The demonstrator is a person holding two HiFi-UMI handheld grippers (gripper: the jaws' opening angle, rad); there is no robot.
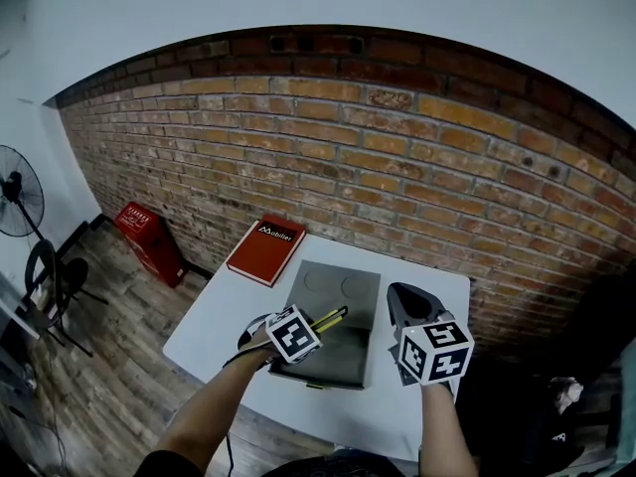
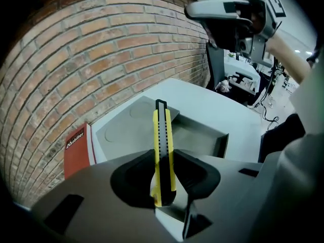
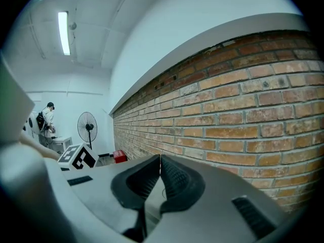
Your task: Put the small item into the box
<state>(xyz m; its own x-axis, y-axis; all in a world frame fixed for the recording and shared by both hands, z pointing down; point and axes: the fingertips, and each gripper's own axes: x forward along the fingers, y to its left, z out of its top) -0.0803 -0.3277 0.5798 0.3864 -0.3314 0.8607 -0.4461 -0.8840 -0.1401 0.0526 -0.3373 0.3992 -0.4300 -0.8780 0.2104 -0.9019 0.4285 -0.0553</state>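
**White table by a brick wall: knife held over the open box**

A yellow utility knife (image 2: 163, 151) is pinched near its rear end between the jaws of the left gripper (image 2: 163, 178), blade end pointing away. In the head view it hangs over the open grey box (image 2: 220, 145), not inside it. The box's lid (image 2: 126, 123) lies flat behind it. The right gripper (image 3: 160, 161) has its jaws pressed together on nothing; it is held just right of the box, facing the brick wall (image 1: 397, 167). On the white table (image 1: 224, 316), a red book (image 1: 265, 248) lies near the wall. A fan (image 1: 20, 192) stands on the floor at far left.
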